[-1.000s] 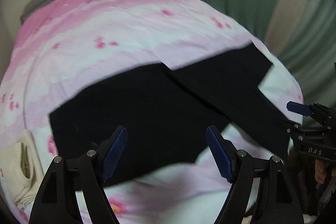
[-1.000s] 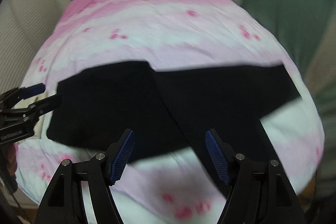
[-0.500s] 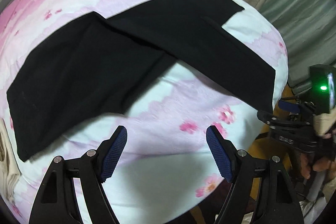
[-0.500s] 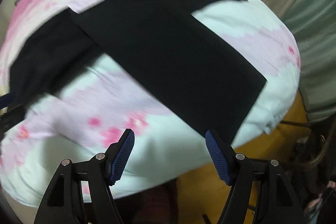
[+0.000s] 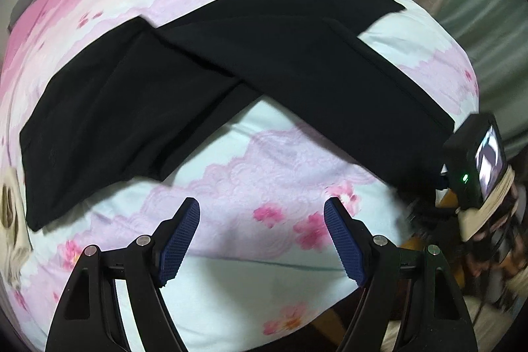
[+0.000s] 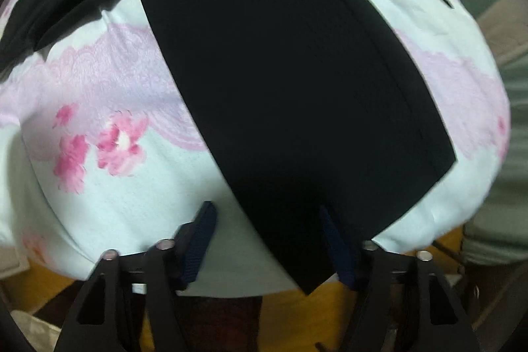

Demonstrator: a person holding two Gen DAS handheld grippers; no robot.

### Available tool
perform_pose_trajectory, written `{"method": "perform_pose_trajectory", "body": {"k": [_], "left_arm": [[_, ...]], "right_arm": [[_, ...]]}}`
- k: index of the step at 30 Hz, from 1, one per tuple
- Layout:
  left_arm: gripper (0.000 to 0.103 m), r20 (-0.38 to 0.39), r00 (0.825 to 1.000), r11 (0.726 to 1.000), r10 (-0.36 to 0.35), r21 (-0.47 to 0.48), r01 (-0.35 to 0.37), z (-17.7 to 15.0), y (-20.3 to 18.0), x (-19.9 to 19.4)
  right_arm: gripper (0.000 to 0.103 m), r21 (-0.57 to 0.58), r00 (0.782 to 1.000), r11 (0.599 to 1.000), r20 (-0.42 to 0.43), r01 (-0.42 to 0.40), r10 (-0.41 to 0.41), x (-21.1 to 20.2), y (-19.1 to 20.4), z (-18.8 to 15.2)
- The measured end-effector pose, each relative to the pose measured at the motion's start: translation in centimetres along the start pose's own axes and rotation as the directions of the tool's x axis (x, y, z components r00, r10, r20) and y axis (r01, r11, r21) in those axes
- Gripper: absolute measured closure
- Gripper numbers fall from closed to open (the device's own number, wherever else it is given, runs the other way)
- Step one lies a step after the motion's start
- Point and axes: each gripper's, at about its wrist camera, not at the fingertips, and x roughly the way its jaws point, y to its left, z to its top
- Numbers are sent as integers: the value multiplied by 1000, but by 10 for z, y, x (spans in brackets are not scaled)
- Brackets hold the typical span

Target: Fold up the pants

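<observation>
Black pants lie flat on the flowered bed sheet, legs spread in a V. My left gripper is open over bare sheet in the gap between the legs, with nothing between its fingers. The right leg runs down to the bed's near edge. There my right gripper points down over the hem corner. Its jaws are closing, with the hem's corner between the blue pads, and a clear gap still shows. In the left wrist view the right gripper's camera housing sits at that hem.
A cream garment lies at the sheet's left edge, beside the left leg. Green and beige curtains hang behind the bed on the right. Below the near bed edge a yellow surface and cluttered floor show.
Both grippers have dropped and come toward the bed's near edge. The right gripper now straddles the right leg's hem corner, and its jaws have narrowed. The left stays open.
</observation>
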Motion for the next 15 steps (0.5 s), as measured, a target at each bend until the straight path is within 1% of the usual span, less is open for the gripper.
{"method": "perform_pose_trajectory", "body": {"k": [1, 2, 3, 5, 7, 9, 10, 11, 12, 15], "left_arm": [[26, 2, 1000, 1000, -2, 31, 2, 2, -5, 2], [26, 0, 1000, 998, 0, 57, 0, 5, -10, 4], [26, 3, 1000, 996, -4, 94, 3, 9, -16, 5], [26, 18, 1000, 987, -17, 160, 14, 18, -26, 4], [26, 24, 998, 972, -54, 229, 47, 31, -38, 4], [26, 24, 994, 950, -102, 300, 91, 48, -50, 2], [26, 25, 991, 927, -134, 356, 117, 60, -60, 1], [26, 27, 988, 907, -149, 401, 126, 67, -67, 1], [26, 32, 986, 876, -162, 464, 129, 78, -78, 1], [25, 24, 980, 791, -198, 594, 145, 105, -103, 6]], "right_arm": [[82, -7, 1000, 1000, -3, -4, 3, 1, -5, 0], [88, -19, 1000, 1000, -5, -25, 25, -1, -11, 0], [94, -35, 998, 997, -12, -70, 69, -3, -18, -1], [97, -48, 994, 993, -1, -108, 108, -14, -28, -2], [98, -54, 992, 992, 46, -118, 121, -37, -41, -3], [98, -39, 987, 990, 88, -135, 138, -60, -54, -3], [98, -23, 982, 989, 121, -145, 147, -76, -65, -2], [98, -12, 979, 989, 139, -150, 150, -85, -71, -2], [98, 4, 974, 988, 165, -155, 152, -98, -81, 1], [98, 29, 967, 989, 216, -145, 136, -128, -100, 12]]}}
